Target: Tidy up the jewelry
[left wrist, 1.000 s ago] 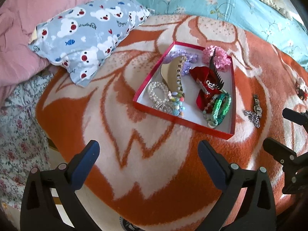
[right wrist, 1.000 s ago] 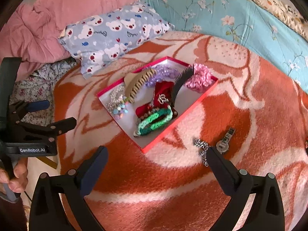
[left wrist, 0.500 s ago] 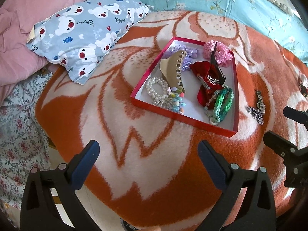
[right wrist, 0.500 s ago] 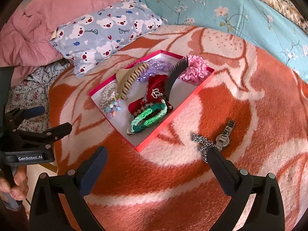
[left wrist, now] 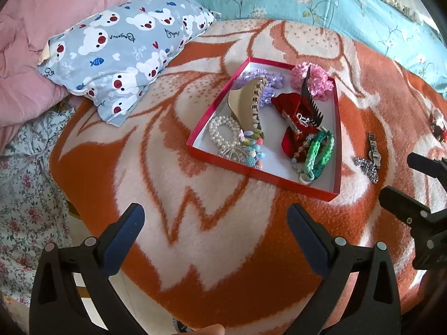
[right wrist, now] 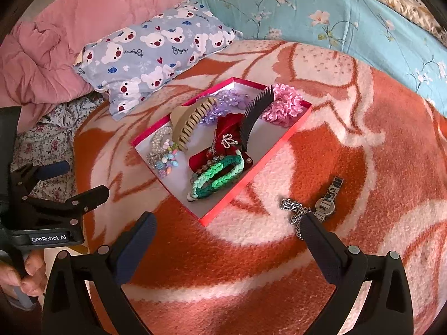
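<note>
A red tray (left wrist: 336, 150) (right wrist: 252, 177) lies on the orange-and-white blanket and holds a beige hair claw (left wrist: 251, 103), a black comb (right wrist: 255, 114), a pearl bracelet (left wrist: 222, 131), a green braided band (right wrist: 216, 178) and pink and purple scrunchies. A wristwatch (right wrist: 328, 199) (left wrist: 373, 148) and a silver chain (right wrist: 294, 212) (left wrist: 367, 167) lie on the blanket right of the tray. My left gripper (left wrist: 215, 223) is open and empty, below the tray. My right gripper (right wrist: 230, 230) is open and empty; its right fingertip sits just by the chain.
A bear-print pillow (left wrist: 123, 53) (right wrist: 151, 53) lies left of the tray, with a pink quilt (right wrist: 42, 50) behind it. A turquoise floral cover (right wrist: 335, 14) runs along the back. The bed edge drops off at the lower left (left wrist: 75, 276). A small red trinket (left wrist: 438, 125) lies far right.
Both grippers have shifted slightly, so the tray and watch sit a little higher and nearer in view. Both stay open and empty.
</note>
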A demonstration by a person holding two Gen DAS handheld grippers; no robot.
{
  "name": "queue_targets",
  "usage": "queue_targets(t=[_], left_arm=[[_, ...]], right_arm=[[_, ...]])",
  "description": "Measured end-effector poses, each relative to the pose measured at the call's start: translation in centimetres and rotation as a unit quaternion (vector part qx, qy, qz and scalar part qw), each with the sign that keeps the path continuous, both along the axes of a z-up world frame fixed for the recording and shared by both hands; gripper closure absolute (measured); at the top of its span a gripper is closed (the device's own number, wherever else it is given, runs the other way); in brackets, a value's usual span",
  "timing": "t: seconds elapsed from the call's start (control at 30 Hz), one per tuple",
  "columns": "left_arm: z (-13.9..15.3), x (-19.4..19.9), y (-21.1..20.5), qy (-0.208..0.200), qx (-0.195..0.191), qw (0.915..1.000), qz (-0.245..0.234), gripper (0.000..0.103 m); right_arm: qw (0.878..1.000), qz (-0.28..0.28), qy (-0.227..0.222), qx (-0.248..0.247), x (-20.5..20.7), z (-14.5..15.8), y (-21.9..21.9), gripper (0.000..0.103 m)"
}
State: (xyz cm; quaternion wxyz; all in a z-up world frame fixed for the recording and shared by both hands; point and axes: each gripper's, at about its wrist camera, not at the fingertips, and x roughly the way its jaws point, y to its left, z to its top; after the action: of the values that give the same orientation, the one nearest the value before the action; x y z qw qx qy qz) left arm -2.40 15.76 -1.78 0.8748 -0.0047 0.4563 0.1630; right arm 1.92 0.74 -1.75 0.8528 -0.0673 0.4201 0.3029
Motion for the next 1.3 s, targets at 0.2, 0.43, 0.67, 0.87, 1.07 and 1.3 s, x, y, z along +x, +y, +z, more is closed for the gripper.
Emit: queue_targets(t=[0.2,0.43,0.67,0.87,1.07,1.3], left_arm=[[0.56,-0.20,-0.28,-0.006,-0.001,1.0000,-0.004,0.000],[0.91,-0.25,-0.52,-0.011,0.000,0.9999,-0.005,0.000],[0.92,-0.26,-0.57,-0.011,0.000,0.9999,-0.004,0.000],[0.88,-0.24,-0.56,-0.011,0.001,0.9999,-0.004,0.000],[0.90,-0.24,-0.55,-0.011,0.001,0.9999,-0.003,0.000],[0.92,-0.26,-0.56,-0.011,0.002,0.9999,-0.002,0.000]], right_arm=[[1.000,0.005,-0.006,0.001,-0.16,0.41,0.17,0.000],[1.000,0.007,-0.008,0.001,-0.19,0.60,0.10,0.000],[1.000,0.007,-0.007,0.002,-0.27,0.66,0.15,0.000],[1.000,0.007,-0.007,0.002,-0.27,0.71,0.14,0.000],[1.000,0.007,-0.009,0.002,-0.25,0.73,0.15,0.000],[1.000,0.007,-0.009,0.002,-0.25,0.75,0.14,0.000]])
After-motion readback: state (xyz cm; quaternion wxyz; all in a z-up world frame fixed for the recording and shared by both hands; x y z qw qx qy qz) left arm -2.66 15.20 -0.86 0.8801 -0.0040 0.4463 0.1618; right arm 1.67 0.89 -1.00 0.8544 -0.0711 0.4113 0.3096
